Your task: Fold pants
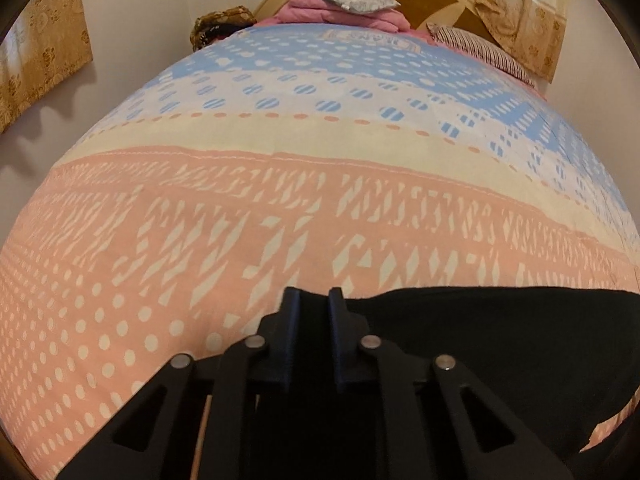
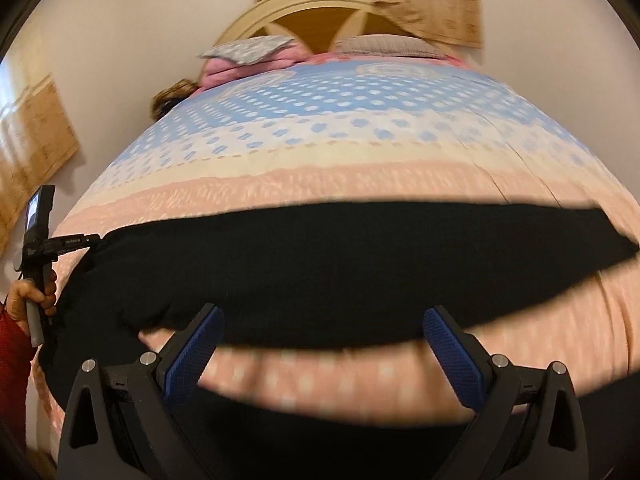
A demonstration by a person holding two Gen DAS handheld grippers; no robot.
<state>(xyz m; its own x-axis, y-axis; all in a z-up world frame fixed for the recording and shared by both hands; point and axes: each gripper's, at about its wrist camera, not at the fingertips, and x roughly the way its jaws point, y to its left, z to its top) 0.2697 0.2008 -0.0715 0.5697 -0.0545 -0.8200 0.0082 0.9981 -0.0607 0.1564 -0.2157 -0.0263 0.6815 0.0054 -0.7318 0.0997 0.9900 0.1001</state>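
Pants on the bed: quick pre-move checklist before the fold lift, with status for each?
1. Left gripper closed: ok, jaws nearly together at the left end of the pants.
2. Fabric actually pinched by left gripper: cannot tell, black cloth against black fingers.
3. Right gripper ready: ok, jaws wide open, blue pads empty.
4. Right gripper on the cloth: not ok, it hangs over the near edge without touching.
5. Pants spread flat: ok, one long black band across the bedspread.
6. Fold path clear: ok, pillows sit far off at the headboard.
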